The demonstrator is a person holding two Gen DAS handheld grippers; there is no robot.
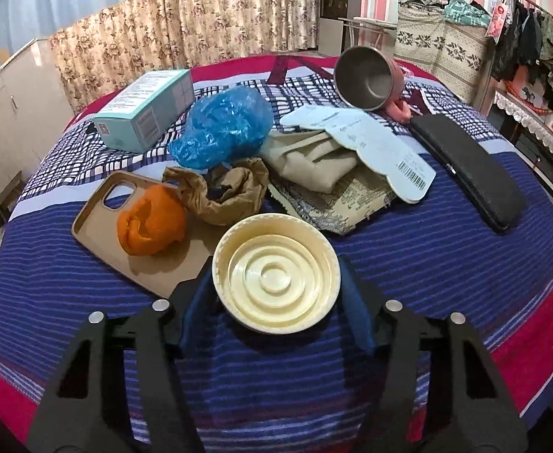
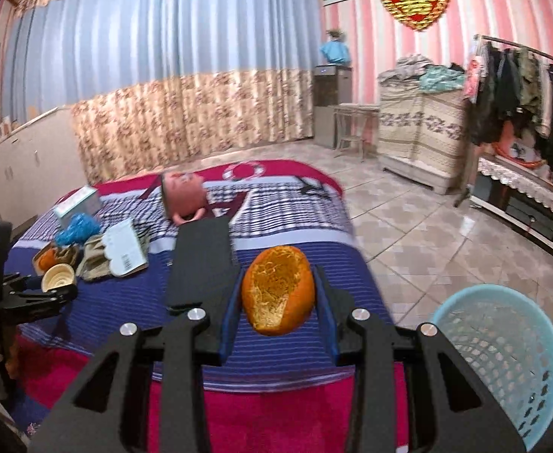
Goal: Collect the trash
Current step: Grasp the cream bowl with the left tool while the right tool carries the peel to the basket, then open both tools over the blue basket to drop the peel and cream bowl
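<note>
My left gripper (image 1: 276, 275) is shut on a cream plastic lid (image 1: 276, 272) and holds it just above the striped bed cover; it also shows in the right wrist view (image 2: 58, 278). My right gripper (image 2: 278, 294) is shut on a piece of orange peel (image 2: 278, 290), held above the bed's near edge. A light blue mesh trash basket (image 2: 503, 355) stands on the floor to its right. More trash lies on the bed: an orange peel (image 1: 151, 221), a crumpled brown paper bag (image 1: 225, 192) and a crumpled blue plastic bag (image 1: 223, 126).
On the bed are a tan cutting board (image 1: 99, 222), a teal box (image 1: 146, 107), a tipped metal cup (image 1: 367, 77), a barcoded card (image 1: 367, 143) on folded cloth, and a black case (image 1: 469, 173). Tiled floor (image 2: 408, 226) lies right of the bed.
</note>
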